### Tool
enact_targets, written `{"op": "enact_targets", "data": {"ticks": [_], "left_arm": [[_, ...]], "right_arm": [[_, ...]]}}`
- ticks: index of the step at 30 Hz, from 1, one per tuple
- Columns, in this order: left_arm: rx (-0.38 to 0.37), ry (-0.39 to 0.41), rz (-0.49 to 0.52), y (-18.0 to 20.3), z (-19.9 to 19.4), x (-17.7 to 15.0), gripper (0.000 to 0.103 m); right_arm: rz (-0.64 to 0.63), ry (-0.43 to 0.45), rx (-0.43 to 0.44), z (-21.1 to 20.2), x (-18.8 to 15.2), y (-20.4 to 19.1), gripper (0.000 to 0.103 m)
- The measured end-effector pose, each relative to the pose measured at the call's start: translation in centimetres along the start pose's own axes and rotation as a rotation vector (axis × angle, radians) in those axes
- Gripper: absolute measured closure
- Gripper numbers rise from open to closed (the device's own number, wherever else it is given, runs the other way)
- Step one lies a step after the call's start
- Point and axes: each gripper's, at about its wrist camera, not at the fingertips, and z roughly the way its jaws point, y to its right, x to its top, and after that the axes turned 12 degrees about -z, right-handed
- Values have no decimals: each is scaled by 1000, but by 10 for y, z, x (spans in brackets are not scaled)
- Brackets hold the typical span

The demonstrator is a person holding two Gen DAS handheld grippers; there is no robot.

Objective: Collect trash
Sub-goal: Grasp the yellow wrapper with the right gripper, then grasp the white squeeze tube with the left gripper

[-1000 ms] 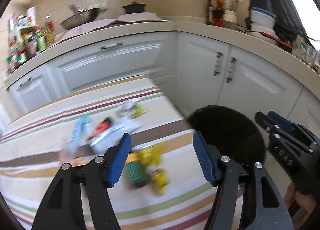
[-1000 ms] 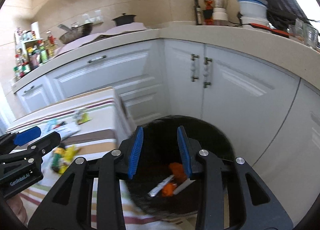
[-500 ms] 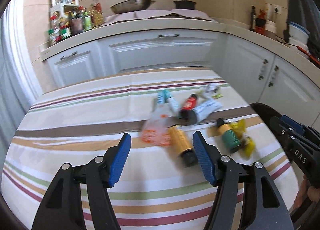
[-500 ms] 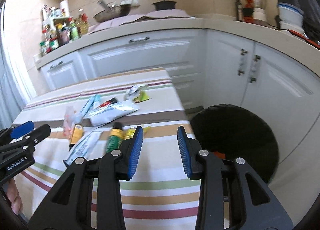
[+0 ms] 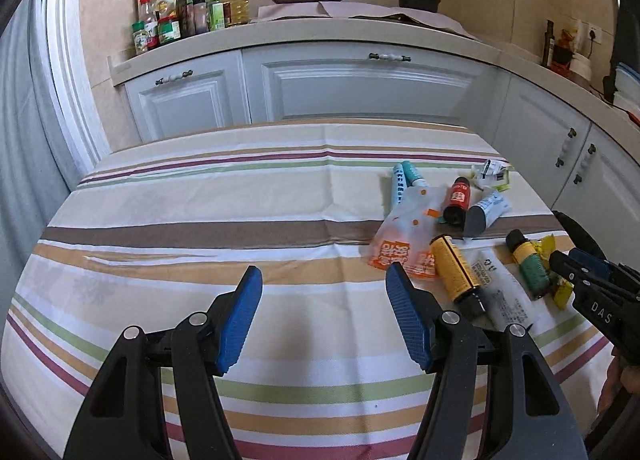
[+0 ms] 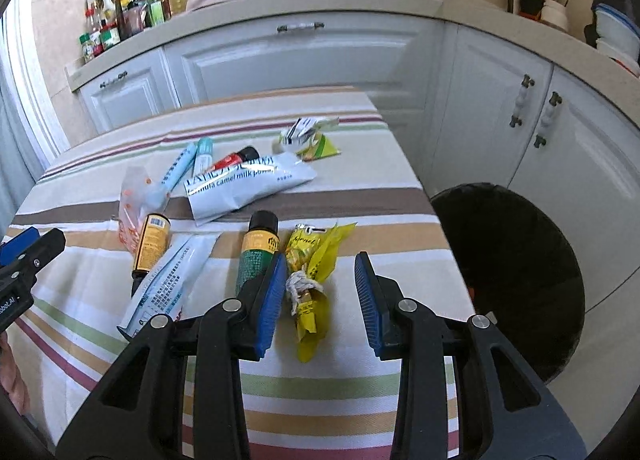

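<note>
Your right gripper [image 6: 320,296] hangs low over the tabletop [image 6: 360,384] with its jaws apart and empty, straddling the yellow wrapper [image 6: 310,280] — the nearest piece of trash, lying just beside the green bottle [image 6: 256,256]. The wrapper looks light, thin and crinkly, so it will likely crush and slide rather than resist; take it at the bunched, knotted middle, where there is bulk to pinch, not at a loose end. The left pad sits almost against the bottle, so mind you don't catch both.

Your left gripper [image 5: 324,316] is also wide apart and empty, over bare striped cloth, well left of the pile.

Only the right view shows the black bin [image 6: 508,280] off the tabletop's right edge, and the knot in the wrapper. The left view gives the pile from the side: the orange pouch [image 5: 404,236], yellow bottle [image 5: 454,268] and red bottle [image 5: 458,200] — and the right gripper's tip over the green bottle.
</note>
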Motion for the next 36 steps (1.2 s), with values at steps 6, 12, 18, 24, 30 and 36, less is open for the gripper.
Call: {"op": "enact_targets", "data": {"ticks": [6,12,18,24,30,36], "left_arm": [[-17,-11,4,2,4,-1,38],[-16,-16,14,7,4,-3,38],[-10,-17,23,13,4,-4,38],[-24,-10,46,27,-2,-6,38],[-56,-13,82,53,-10,-14,38],[-80,-23,90,73,-17,-23,38]], "right_arm": [[-8,-38,25,8,-1,-2,75],[-20,-23,32,5,-1,-3,82],[-30,15,-13,-6,-2,1,82],[2,41,-50,-17,-8,22,82],[32,69,-106,-31,-16,44,82],[76,90,-144,-44,-30,71,82]]}}
